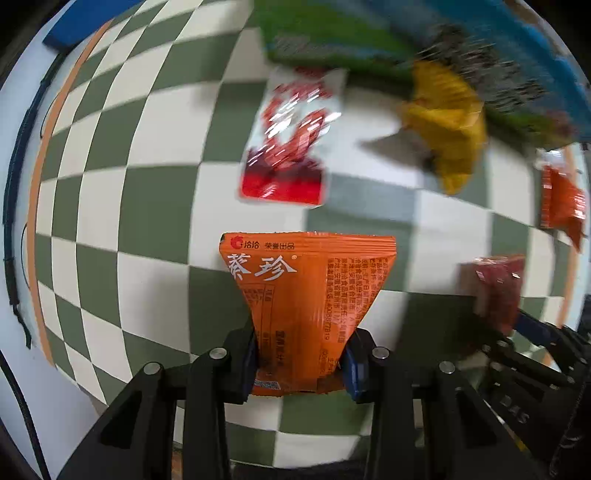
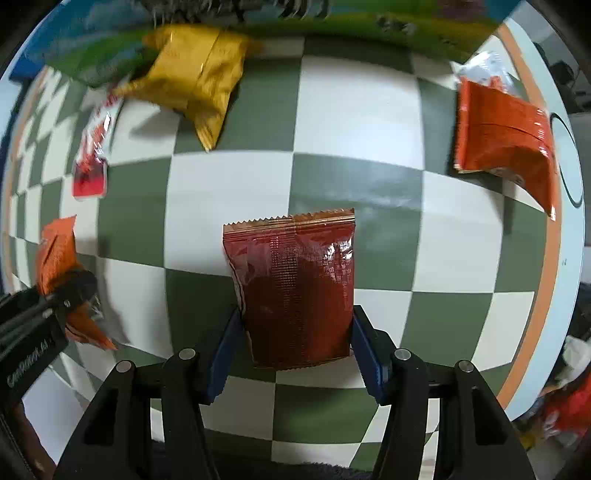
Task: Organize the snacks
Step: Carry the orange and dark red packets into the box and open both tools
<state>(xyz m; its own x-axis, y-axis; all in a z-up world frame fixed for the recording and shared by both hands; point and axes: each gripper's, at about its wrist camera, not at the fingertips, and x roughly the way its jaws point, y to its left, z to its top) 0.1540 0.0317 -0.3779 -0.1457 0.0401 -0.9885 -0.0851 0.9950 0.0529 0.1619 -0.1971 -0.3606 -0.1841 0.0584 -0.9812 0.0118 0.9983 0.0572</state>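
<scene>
My left gripper [image 1: 301,354] is shut on an orange snack packet [image 1: 306,295] with white Chinese lettering, held above the green and white checkered cloth [image 1: 147,221]. My right gripper [image 2: 297,332] is shut on a dark red snack packet [image 2: 295,291] above the same cloth [image 2: 369,122]. Each gripper shows in the other's view: the right one with its red packet [image 1: 498,288] at the right, the left one with its orange packet [image 2: 59,258] at the left.
On the cloth lie a red and white packet [image 1: 291,144], a yellow bag [image 2: 195,77] and an orange-red bag [image 2: 506,140]. A green and blue box [image 1: 332,33] runs along the far edge. The round table's orange rim [image 2: 546,295] is at the right.
</scene>
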